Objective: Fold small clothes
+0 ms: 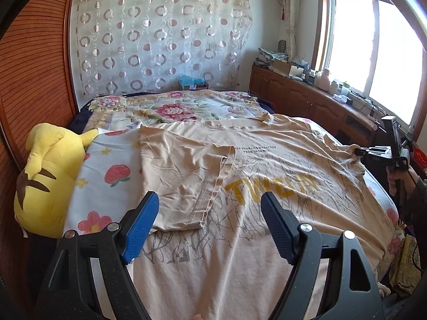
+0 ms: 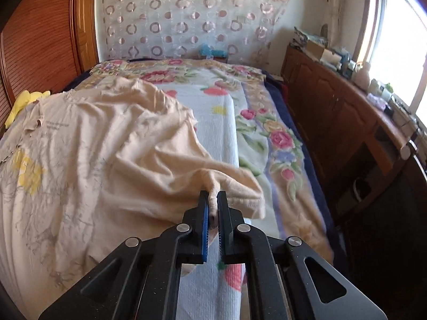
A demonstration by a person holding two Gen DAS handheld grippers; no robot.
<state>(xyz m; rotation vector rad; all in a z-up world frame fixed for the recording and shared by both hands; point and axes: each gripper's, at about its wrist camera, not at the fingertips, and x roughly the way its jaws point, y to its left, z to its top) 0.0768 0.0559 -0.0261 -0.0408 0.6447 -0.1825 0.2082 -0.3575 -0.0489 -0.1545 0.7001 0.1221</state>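
Already the T-shirt lies spread print-up across the bed, its left sleeve folded in over the chest. Near the bed's left edge a yellow plush toy sits clear of the work. The left gripper hovers above that folded side, fingers wide apart and holding nothing. Toward the bed's right edge, the right gripper has its fingers clamped on the right sleeve, bunching the cloth. The step in hand looks like the second side fold; next that sleeve probably needs carrying across onto the chest, laid flat.
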